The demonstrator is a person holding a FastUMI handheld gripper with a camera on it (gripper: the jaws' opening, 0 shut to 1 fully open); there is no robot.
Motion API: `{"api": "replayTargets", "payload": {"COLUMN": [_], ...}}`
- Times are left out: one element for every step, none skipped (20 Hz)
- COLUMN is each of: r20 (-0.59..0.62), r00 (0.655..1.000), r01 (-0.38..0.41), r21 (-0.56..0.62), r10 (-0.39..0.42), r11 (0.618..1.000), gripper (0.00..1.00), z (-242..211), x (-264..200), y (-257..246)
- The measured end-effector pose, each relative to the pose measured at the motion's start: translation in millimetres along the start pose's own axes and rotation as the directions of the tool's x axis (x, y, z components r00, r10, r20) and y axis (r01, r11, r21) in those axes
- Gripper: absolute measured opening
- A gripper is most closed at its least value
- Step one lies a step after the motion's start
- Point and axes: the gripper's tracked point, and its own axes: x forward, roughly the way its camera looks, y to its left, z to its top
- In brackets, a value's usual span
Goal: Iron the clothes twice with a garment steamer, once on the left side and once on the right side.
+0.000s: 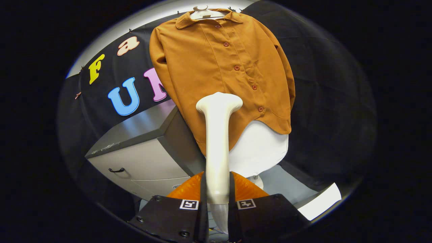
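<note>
A cream garment steamer stands upright, its head against the hanging, buttoned rust-orange shirt.

Tongs clamp steamer before shirt.

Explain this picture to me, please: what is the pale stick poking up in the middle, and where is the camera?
The camera rides on a hand-held gripper and looks forward along its two fingers, seen at the bottom. Those fingers are clamped on the handle of a garment steamer, the pale stick; its wide head points at the clothes. Ahead hangs a brown buttoned shirt on a hanger, in front of a white board. Beside it stands a grey cabinet with a drawer handle. A person carries the gripper; no robot arm is involved.
</note>
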Motion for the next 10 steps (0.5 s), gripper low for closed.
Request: {"api": "replayTargets", "payload": {"r20": [-0.001,0.002,0.009,0.017,0.029,0.046,0.065,0.088,0.115,0.144], "r00": [1.000,1.000,1.000,1.000,1.000,0.999,0.998,0.996,0.993,0.990], "r01": [-0.001,-0.004,-0.006,-0.007,-0.008,-0.007,-0.006,-0.007,-0.010,-0.012], "r21": [0.005,0.009,0.013,0.012,0.013,0.015,0.018,0.024,0.028,0.028], "r10": [0.001,0.004,0.006,0.007,0.008,0.006,0.005,0.005,0.006,0.008], "r11": [1.000,1.000,1.000,1.000,1.000,1.000,1.000,1.000,1.000,1.000], "gripper": [0.26,0.26,0.26,0.26,0.26,0.26,0.26,0.26,0.26,0.26], "z": [-1,-2,0,2,7,15,24,33,44,57], "x": [-5,-10,-16,-22,-28,-35,-42,-50,-58,-66], "y": [0,-1,-1,-2,-2,-4,-4,-5,-5,-2]}}
